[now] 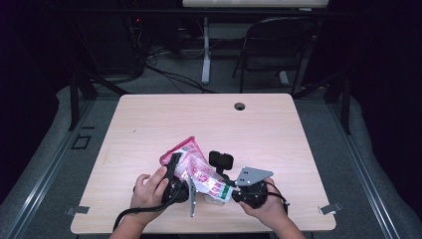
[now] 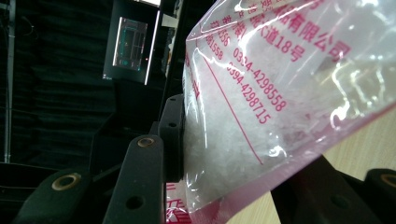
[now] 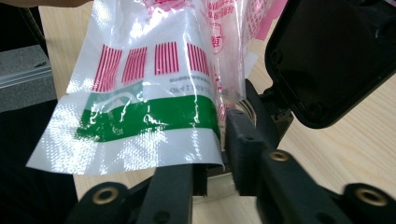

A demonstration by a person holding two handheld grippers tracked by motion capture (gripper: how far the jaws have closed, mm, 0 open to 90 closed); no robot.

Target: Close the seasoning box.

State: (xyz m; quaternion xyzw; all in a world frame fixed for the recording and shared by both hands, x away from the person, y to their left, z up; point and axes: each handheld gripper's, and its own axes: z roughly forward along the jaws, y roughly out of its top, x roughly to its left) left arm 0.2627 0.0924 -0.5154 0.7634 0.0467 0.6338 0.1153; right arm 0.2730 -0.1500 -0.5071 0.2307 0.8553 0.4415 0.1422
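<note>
Near the table's (image 1: 149, 119) front edge, the left gripper (image 1: 175, 167) pinches a plastic bag (image 1: 196, 172); the right gripper's (image 1: 230, 186) jaws stand parted around its lower edge. Bare tabletop lies beyond.

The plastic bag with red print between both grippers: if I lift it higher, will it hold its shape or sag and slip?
The plastic bag will probably sag: its film is thin and crinkled, and its free edge droops in the right gripper view. The white grainy contents likely shift and weigh down the low end. The glossy film looks slippery, so the left gripper may lose it.
</note>
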